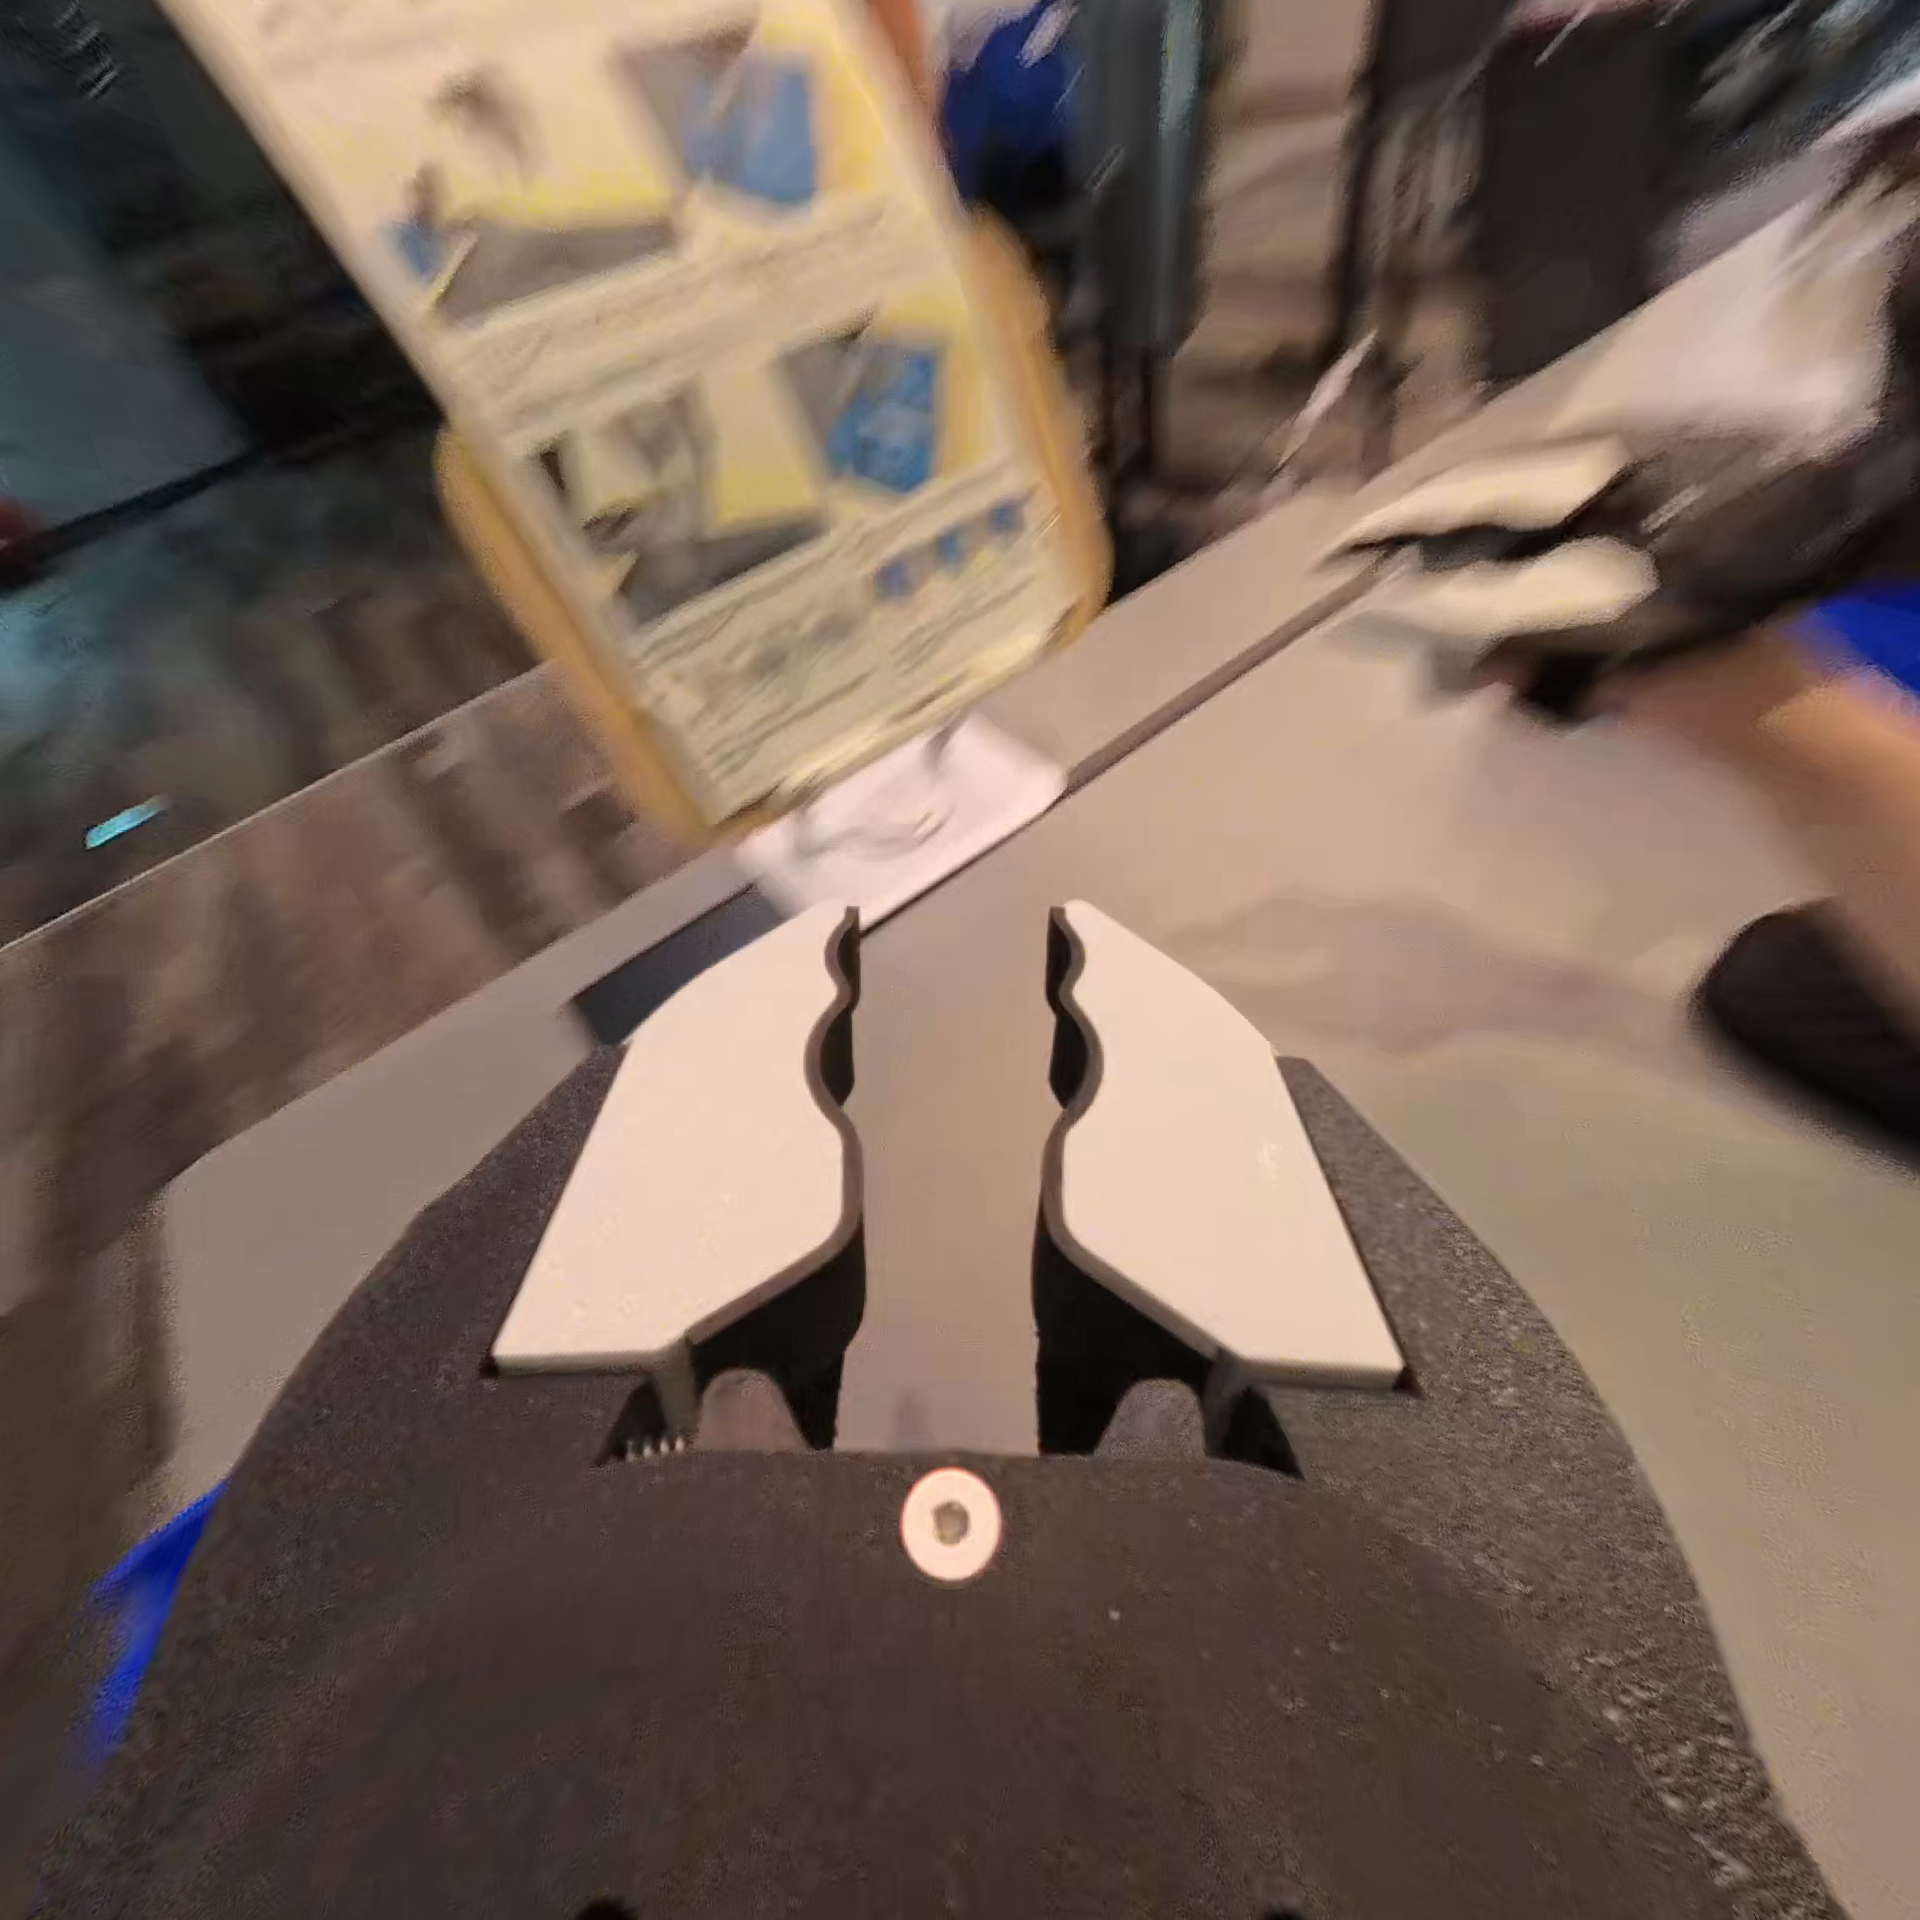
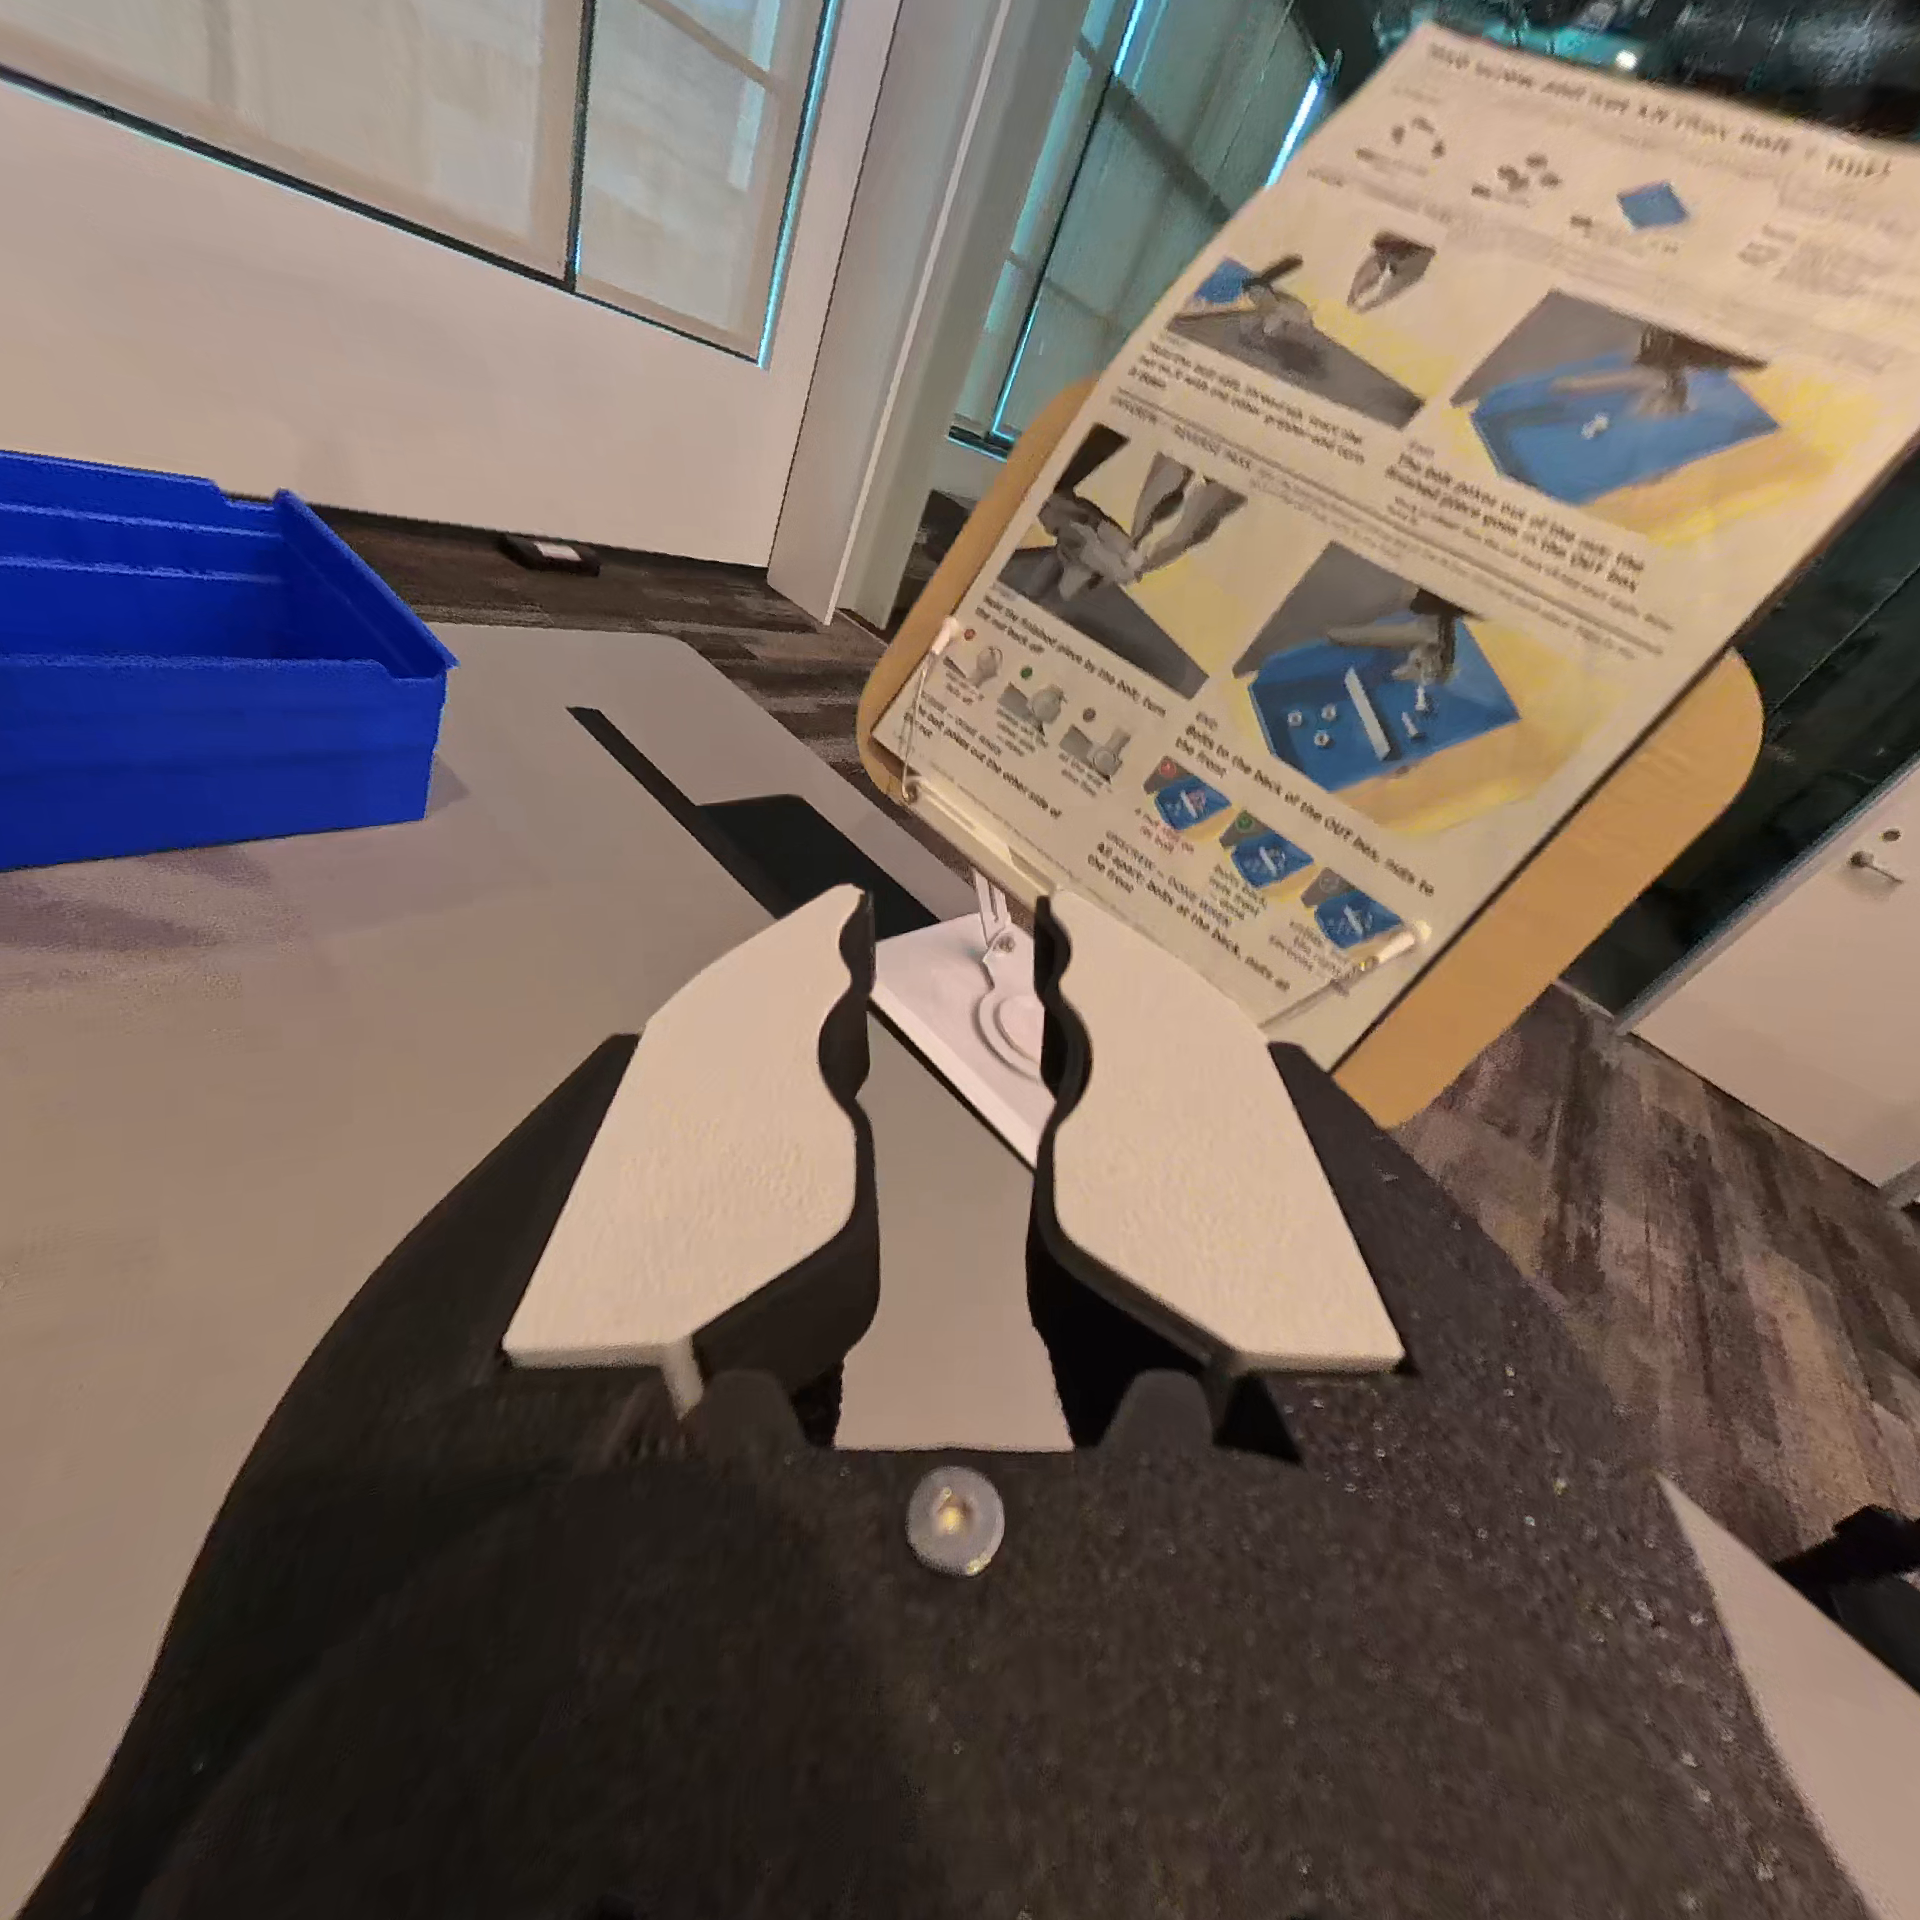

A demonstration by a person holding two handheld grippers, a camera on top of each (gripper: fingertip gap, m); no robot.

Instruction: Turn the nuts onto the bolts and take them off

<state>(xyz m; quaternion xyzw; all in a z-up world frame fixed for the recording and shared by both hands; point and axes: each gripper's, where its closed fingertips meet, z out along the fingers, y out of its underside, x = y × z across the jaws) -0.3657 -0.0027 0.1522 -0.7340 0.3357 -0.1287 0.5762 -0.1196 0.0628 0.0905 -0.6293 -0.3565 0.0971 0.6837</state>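
Left gripper [image 1: 954, 920] fingers part-open with a clear gap, holding nothing, over the grey table [image 1: 1403, 1091]. Right gripper [image 2: 954, 914] same: fingers apart, empty. Beyond both, an instruction sheet [image 2: 1403, 540] on a white stand [image 2: 935, 987] at the table edge. Blue bin [image 2: 197, 665] on the table, far left of the right gripper. Nuts and bolts not visible; left view blurred.

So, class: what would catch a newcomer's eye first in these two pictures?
The big instruction sheet on its brown board, propped on a white stand at the table's far edge, dominates both views. Next comes the bright blue bin on the table, at left in the right wrist view. Both grippers are open and empty.
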